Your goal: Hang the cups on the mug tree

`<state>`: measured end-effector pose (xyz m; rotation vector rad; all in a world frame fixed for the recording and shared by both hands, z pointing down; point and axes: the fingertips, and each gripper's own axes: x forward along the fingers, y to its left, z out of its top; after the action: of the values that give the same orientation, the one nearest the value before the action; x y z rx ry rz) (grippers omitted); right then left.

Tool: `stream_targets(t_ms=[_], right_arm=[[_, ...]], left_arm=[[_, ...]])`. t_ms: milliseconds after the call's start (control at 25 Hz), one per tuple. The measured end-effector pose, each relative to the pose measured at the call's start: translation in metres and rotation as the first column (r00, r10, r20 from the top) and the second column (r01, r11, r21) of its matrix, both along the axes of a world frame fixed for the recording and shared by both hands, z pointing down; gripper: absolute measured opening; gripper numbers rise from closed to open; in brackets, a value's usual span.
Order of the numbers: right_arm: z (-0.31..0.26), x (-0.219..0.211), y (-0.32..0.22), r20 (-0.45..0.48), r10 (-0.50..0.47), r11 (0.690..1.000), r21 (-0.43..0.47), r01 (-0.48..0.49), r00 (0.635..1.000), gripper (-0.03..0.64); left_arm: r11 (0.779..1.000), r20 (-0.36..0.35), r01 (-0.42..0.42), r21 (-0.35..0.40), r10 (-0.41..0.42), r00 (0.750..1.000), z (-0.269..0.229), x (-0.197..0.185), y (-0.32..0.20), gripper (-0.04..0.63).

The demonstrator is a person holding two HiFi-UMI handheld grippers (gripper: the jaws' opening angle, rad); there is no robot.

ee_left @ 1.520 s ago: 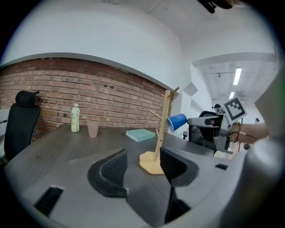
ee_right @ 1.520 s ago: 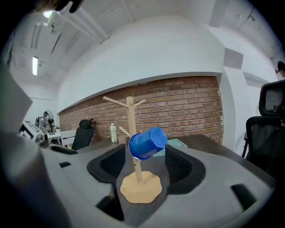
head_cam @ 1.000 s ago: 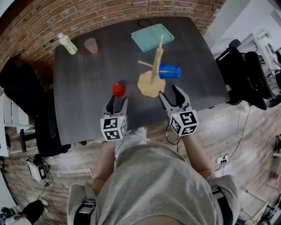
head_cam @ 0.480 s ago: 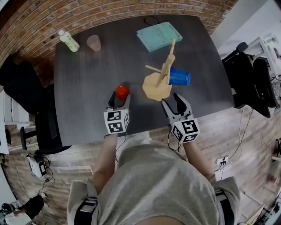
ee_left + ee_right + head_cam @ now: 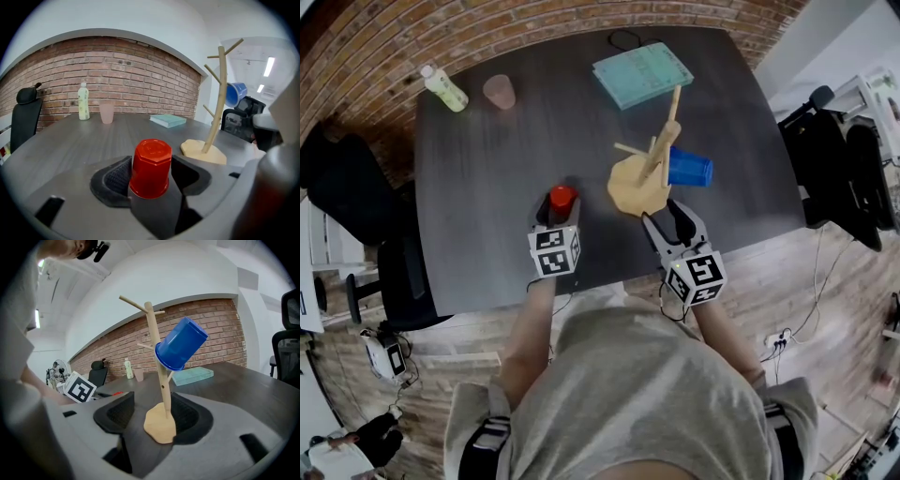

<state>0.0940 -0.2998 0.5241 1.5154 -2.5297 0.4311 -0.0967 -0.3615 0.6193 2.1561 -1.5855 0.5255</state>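
A red cup (image 5: 562,197) stands upside down on the dark table (image 5: 478,206), near its front edge. My left gripper (image 5: 560,212) is open around it; the red cup (image 5: 151,166) sits between the pads with a little room at the left pad. To the right stands the wooden mug tree (image 5: 649,173), with a blue cup (image 5: 689,167) hung on one branch. My right gripper (image 5: 666,217) is at the tree's base, its jaws closing but apart. In the right gripper view the mug tree (image 5: 159,380) rises between the jaws, untouched, under the blue cup (image 5: 180,349).
A teal book (image 5: 642,73) lies at the table's far side, with a pink cup (image 5: 499,91) and a pale bottle (image 5: 443,88) at the far left. Black chairs stand left (image 5: 342,187) and right (image 5: 839,169) of the table. The table's front edge (image 5: 609,274) runs just beneath both grippers.
My left gripper has moved forward until the red cup stands between its jaws. My right gripper has moved forward to the tree's base.
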Motion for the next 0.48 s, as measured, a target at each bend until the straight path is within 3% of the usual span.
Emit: stream_targets(t_ms=[480], right_arm=[[-0.0022, -0.0015, 0.0072, -0.002, 0.001, 1.000, 0.003, -0.001, 1.000, 0.227]], left_arm=[[1.000, -0.001, -0.016, 0.009, 0.016, 1.000, -0.0033, -0.0003, 0.0023, 0.238]])
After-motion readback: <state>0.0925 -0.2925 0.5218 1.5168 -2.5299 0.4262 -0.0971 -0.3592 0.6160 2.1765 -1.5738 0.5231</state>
